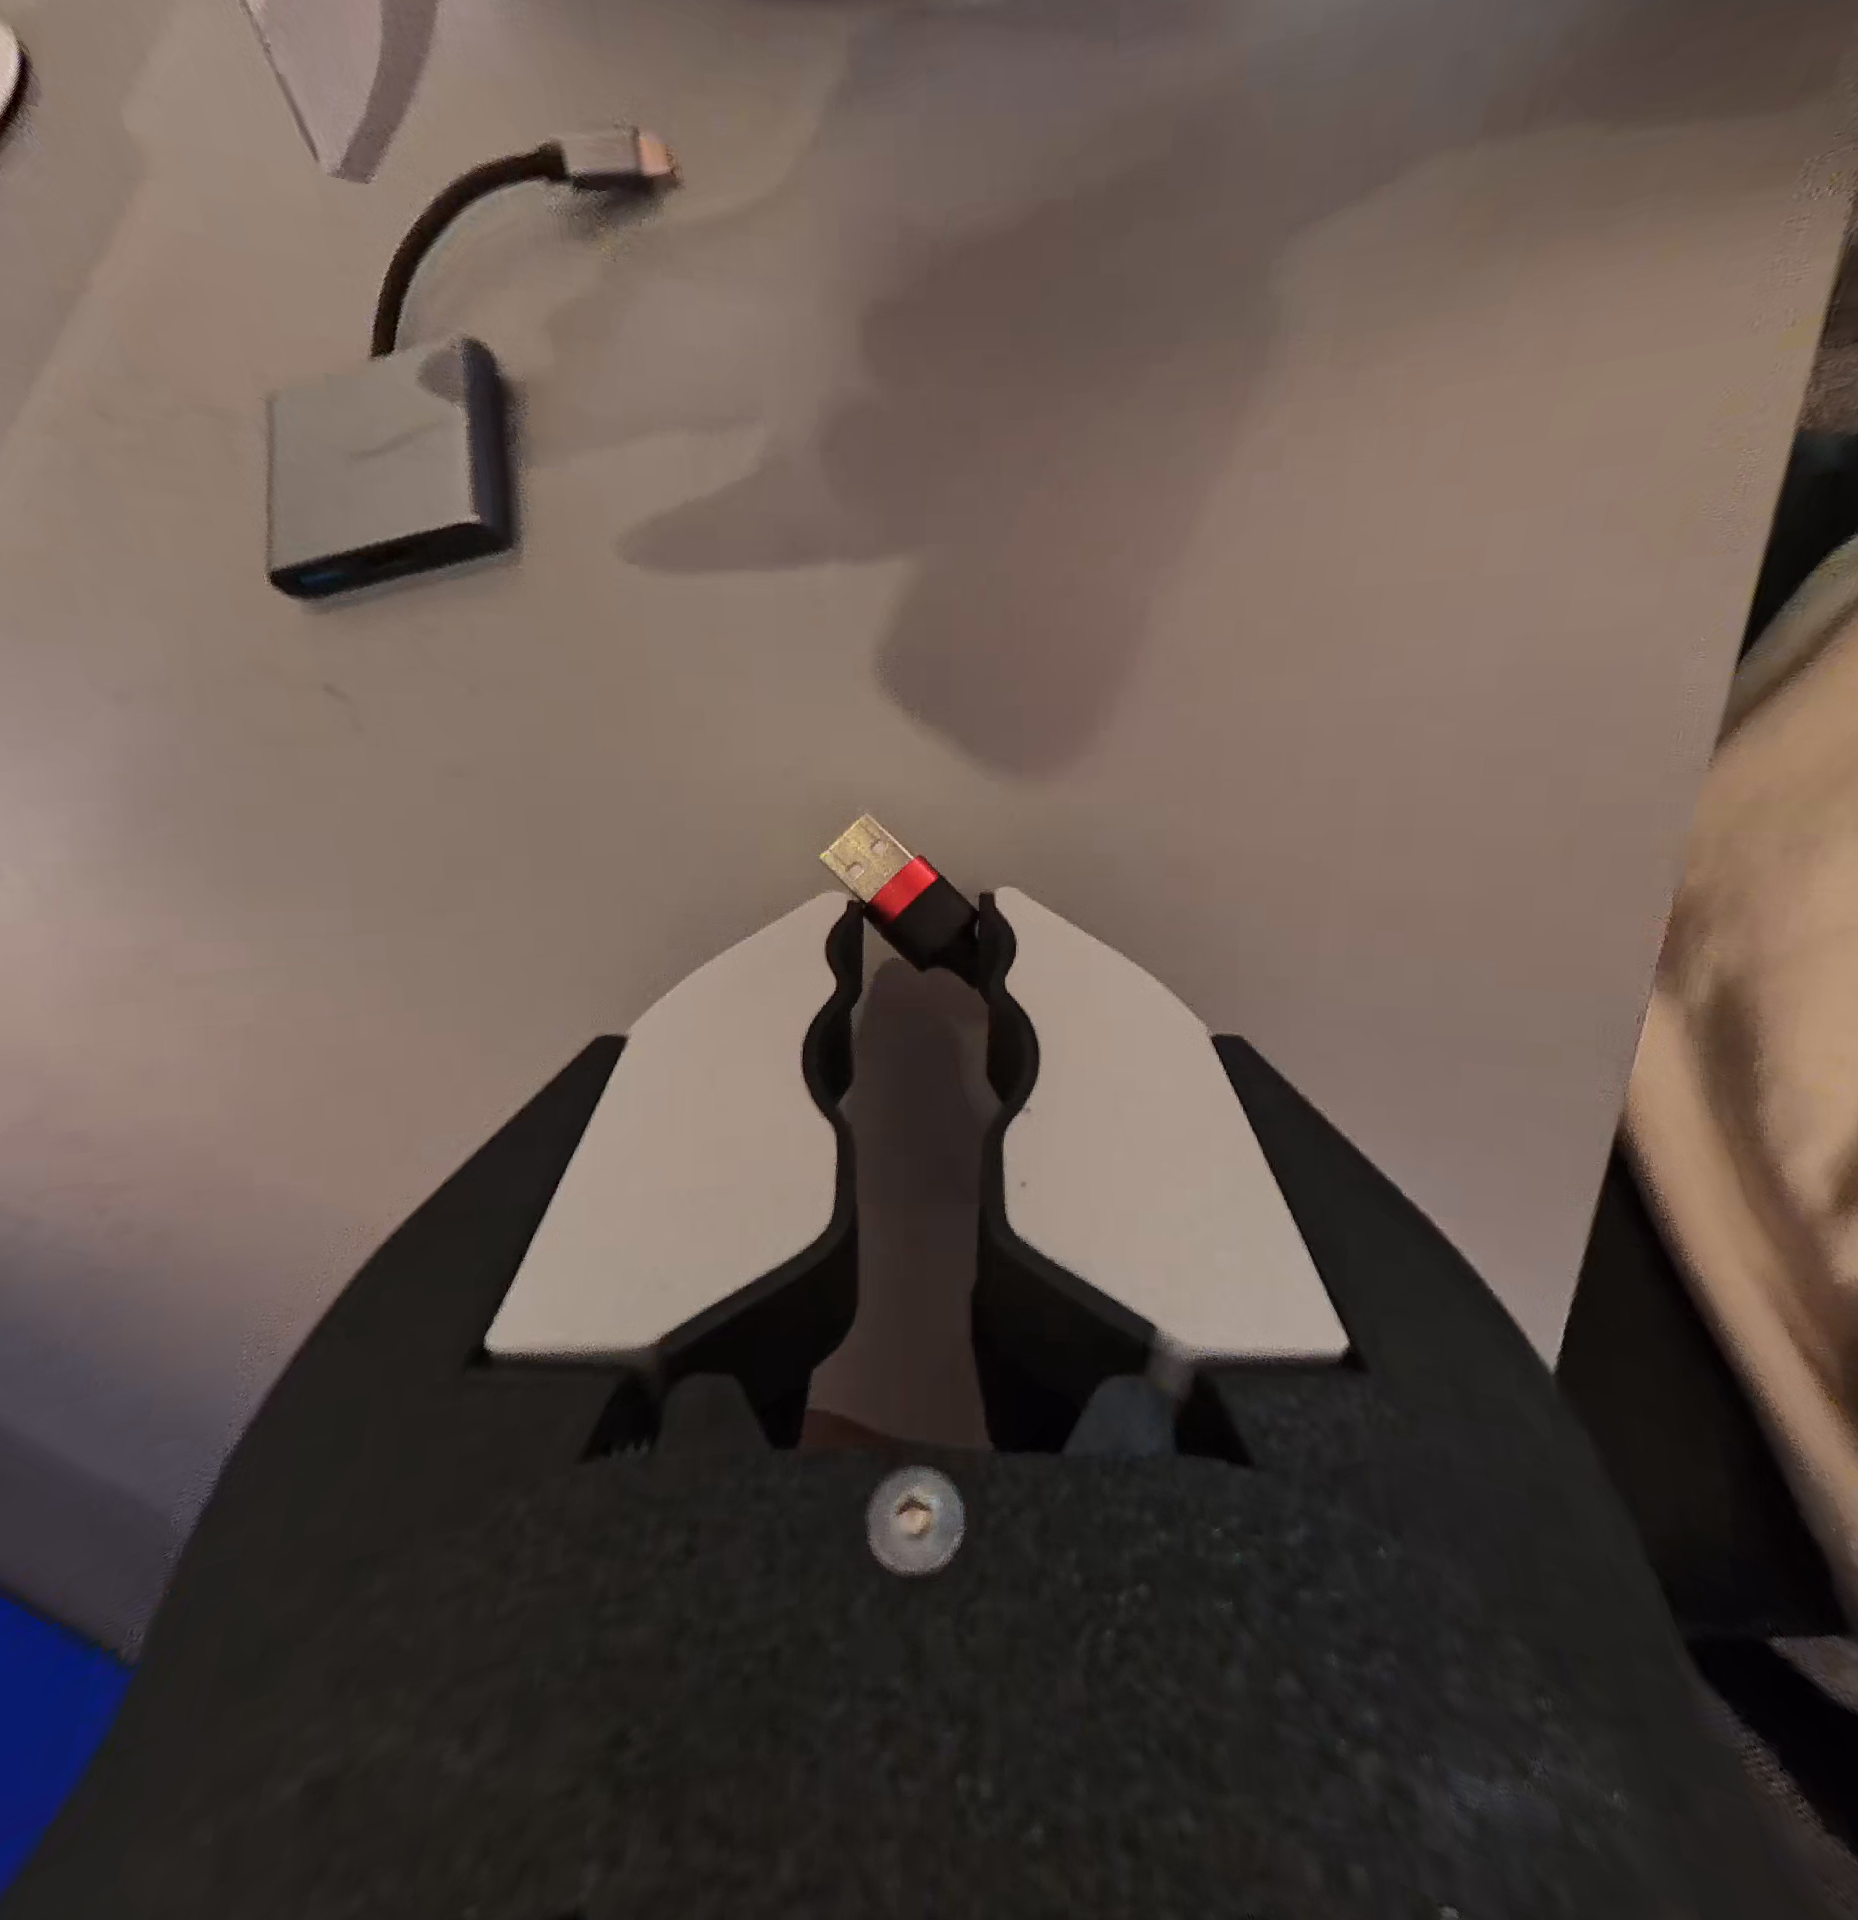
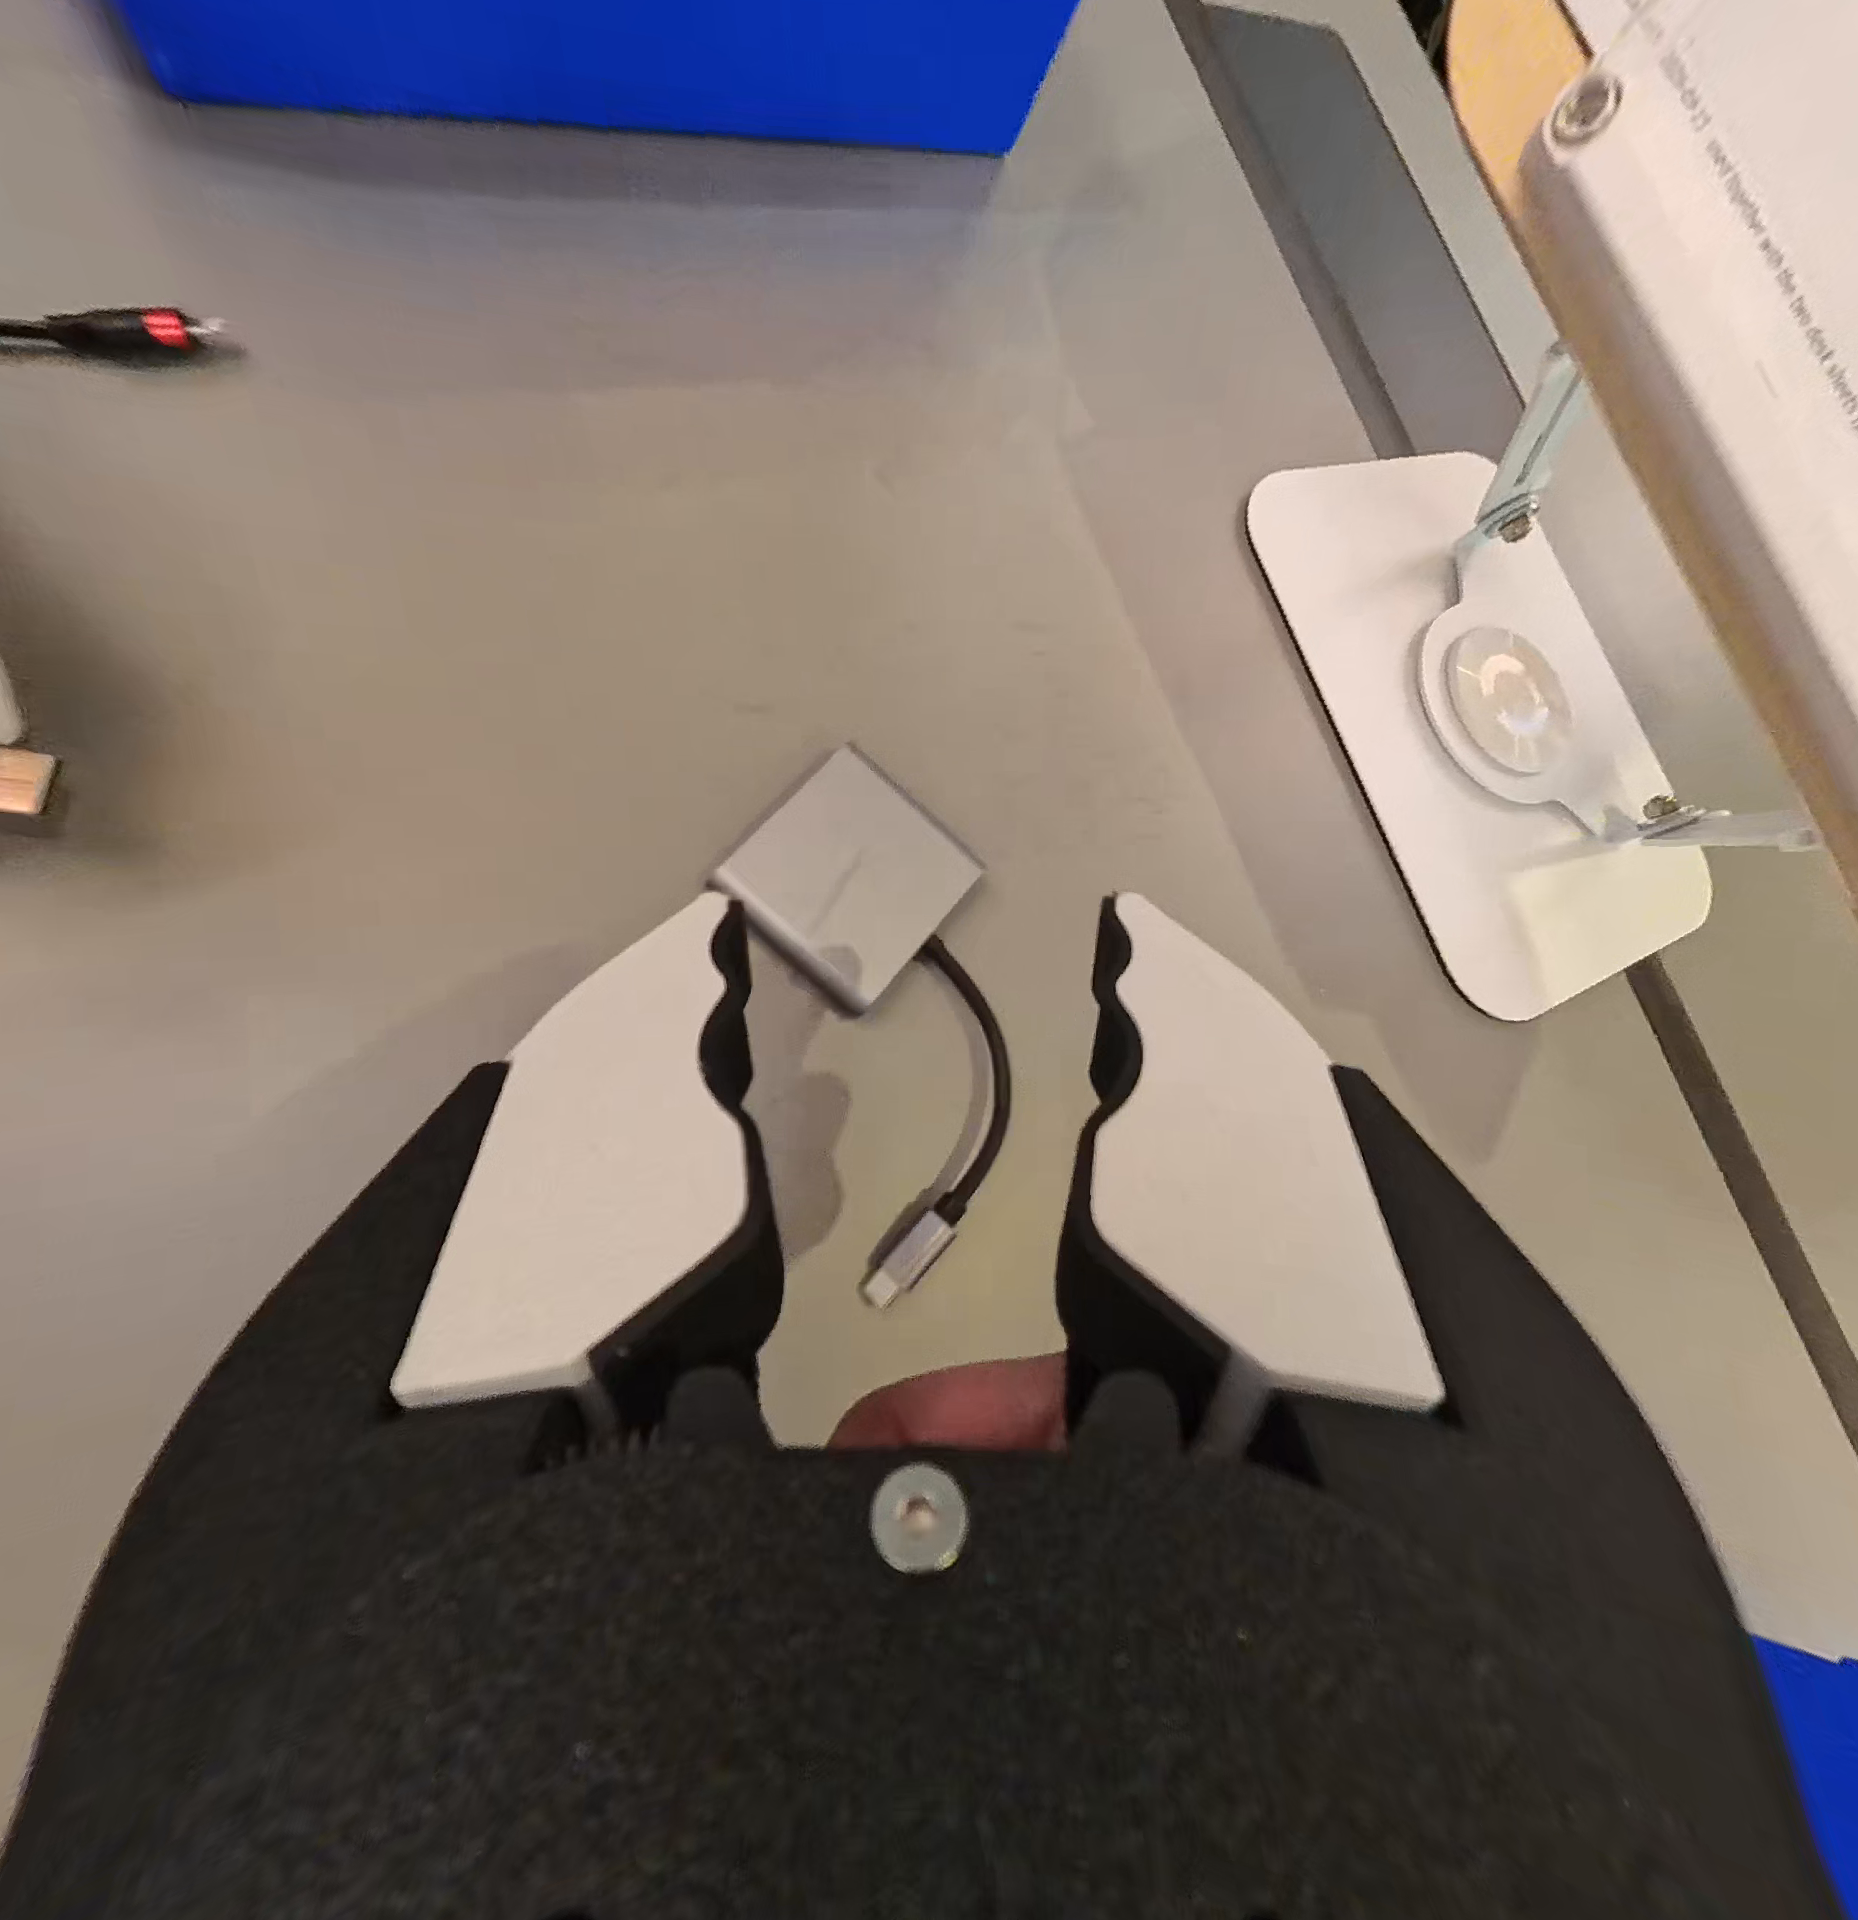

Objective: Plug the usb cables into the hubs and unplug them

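The left claw (image 1: 917,914) pinches the red-collared plug (image 1: 897,891) at frame centre, not yet in the grey hub (image 1: 385,468) at upper left. The right claw (image 2: 920,920), spread and empty, hovers over that hub (image 2: 852,878), so I judge plugging and unplugging both remain.

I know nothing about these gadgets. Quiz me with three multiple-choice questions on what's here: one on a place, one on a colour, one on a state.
1. Where does the grey hub lie?
A. On the grey table
B. In the blue bin
C. On the white stand

2. What colour is the band on the USB plug in the left gripper?
A. Green
B. Red
C. Yellow

3. How is the right gripper?
A. Shut on the hub
B. Shut on a cable
C. Open

Answers: 1 A, the hub rests flat on the table. 2 B, a red collar sits behind the metal tip. 3 C, its fingers stand wide apart, gripping nothing.
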Demonstrator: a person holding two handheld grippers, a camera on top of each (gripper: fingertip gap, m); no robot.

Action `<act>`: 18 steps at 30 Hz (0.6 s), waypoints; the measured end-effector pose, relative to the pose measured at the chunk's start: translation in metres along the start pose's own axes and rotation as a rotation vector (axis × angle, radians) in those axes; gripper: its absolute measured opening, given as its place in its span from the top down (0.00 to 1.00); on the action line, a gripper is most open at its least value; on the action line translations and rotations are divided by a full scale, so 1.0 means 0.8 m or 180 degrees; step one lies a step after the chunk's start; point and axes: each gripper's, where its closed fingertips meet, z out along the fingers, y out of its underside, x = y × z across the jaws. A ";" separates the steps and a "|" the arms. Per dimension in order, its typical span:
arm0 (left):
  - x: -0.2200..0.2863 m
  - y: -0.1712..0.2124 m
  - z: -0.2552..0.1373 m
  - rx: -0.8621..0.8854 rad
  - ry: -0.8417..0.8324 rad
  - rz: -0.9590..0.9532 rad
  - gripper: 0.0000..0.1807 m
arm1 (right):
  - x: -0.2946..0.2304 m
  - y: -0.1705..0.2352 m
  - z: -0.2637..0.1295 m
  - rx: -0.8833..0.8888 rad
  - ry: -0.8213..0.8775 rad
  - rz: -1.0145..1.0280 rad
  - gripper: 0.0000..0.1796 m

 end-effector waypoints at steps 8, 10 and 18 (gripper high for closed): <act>0.014 0.004 -0.024 0.0168 -0.0227 -0.0673 0.77 | 0.033 0.032 0.040 -0.0369 -0.0143 0.0214 0.67; 0.021 0.012 -0.021 0.0078 -0.0329 -0.0700 0.77 | 0.040 0.038 0.048 -0.0363 -0.0171 0.0263 0.70; 0.020 0.020 -0.001 -0.0129 -0.0450 -0.0755 0.88 | 0.010 0.065 0.072 -0.0438 -0.0688 -0.0018 0.85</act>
